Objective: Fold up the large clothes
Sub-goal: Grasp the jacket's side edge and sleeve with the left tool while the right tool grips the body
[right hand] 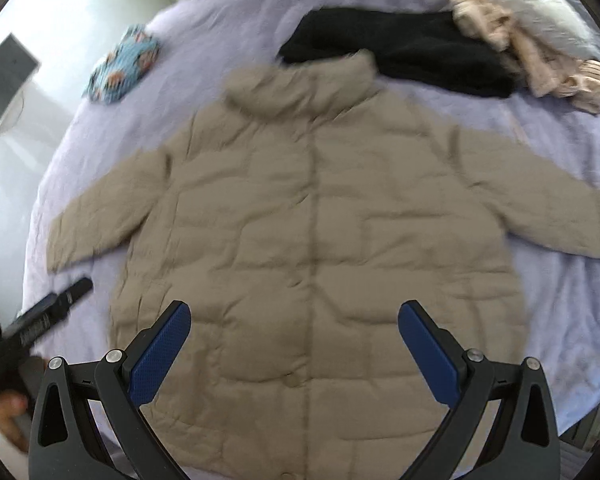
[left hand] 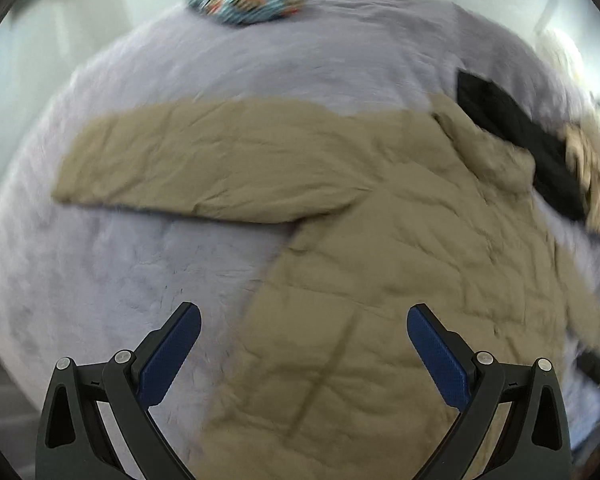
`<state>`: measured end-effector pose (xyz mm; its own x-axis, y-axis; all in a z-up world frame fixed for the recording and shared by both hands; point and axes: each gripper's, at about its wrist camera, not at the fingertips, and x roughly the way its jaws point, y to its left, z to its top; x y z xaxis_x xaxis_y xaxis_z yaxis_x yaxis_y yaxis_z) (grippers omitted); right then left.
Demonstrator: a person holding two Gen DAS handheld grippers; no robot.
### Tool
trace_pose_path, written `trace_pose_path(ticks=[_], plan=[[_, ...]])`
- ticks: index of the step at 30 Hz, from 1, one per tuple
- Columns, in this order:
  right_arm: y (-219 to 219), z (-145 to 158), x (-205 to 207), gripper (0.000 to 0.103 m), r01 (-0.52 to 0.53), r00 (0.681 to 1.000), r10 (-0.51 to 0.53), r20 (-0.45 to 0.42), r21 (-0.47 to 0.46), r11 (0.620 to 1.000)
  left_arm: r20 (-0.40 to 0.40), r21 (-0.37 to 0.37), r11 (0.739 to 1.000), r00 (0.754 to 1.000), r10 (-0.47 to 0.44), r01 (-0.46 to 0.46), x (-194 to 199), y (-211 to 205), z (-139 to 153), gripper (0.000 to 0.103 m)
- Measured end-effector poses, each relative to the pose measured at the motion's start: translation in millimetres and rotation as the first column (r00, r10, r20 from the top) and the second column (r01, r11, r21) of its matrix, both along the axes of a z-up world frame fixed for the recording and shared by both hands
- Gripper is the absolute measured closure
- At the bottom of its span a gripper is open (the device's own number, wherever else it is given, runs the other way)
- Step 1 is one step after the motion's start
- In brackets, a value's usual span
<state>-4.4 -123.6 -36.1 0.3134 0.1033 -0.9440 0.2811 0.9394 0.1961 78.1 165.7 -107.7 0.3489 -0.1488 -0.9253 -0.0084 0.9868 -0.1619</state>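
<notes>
**Quilted coat spread flat on the lilac bed, both grippers released above it**

Puffer coat [right hand: 312, 240], beige and quilted in soft horizontal channels, lies front-up on a pale lilac plush bedcover [right hand: 228, 32]. Its fabric looks matte and lightly crinkled, with a straight placket running down the middle and a round snap showing near the hem. The padded collar stands up in a thick roll at the far end of the coat, and both sleeves stretch out sideways, tapering to blunt cuffs.

The right gripper [right hand: 294, 350] hangs over the lower half of the coat, its jaws spread wide and empty; the blue textured pads [right hand: 160, 354] face each other across the placket without touching the cloth. The left gripper [left hand: 304, 354] is likewise splayed and holds nothing, hovering over the coat's side edge where beige quilting meets bare bedcover, with one long sleeve [left hand: 204, 172] reaching across the view ahead of it. In the right wrist view, this left tool appears at the left margin as a black bar, a person's fingers [right hand: 8, 412] wrapped around its handle.

Beyond the collar lies a black fuzzy knitted garment [right hand: 396, 56], touching the collar's edge. Beside it sits a crumpled pinkish-tan ruffled cloth [right hand: 536, 64], and next to that a grey puffy pillow [right hand: 540, 4]. Well apart, toward the far left, rests a small bundle of blue striped fabric with orange patches [right hand: 122, 66].
</notes>
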Motion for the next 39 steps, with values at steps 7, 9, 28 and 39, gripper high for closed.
trace_pose_path(ticks=[7, 9, 28, 39], plan=[[48, -46, 30, 0.000, -0.079, 0.995, 0.081, -0.054, 0.045, 0.996, 0.007, -0.238, 0.938, 0.965, 0.263, -0.254, 60, 123, -72, 0.000], [60, -56, 39, 0.000, -0.101, 0.994, 0.104, -0.043, 0.070, 0.992, -0.012, -0.269, 0.913, 0.948, 0.317, -0.309, 71, 147, -91, 0.000], [132, -96, 166, 0.082, -0.123, 0.983, 0.077, 0.167, 0.288, 0.950, 0.166, -0.236, 0.934, 0.935, 0.312, -0.270, 141, 189, -58, 0.097], [175, -168, 207, 0.086, -0.097, 0.994, 0.065, 0.084, 0.458, 0.884, 0.378, -0.249, 0.960, 0.925, -0.028, 0.131, 126, 79, 57, 0.097]])
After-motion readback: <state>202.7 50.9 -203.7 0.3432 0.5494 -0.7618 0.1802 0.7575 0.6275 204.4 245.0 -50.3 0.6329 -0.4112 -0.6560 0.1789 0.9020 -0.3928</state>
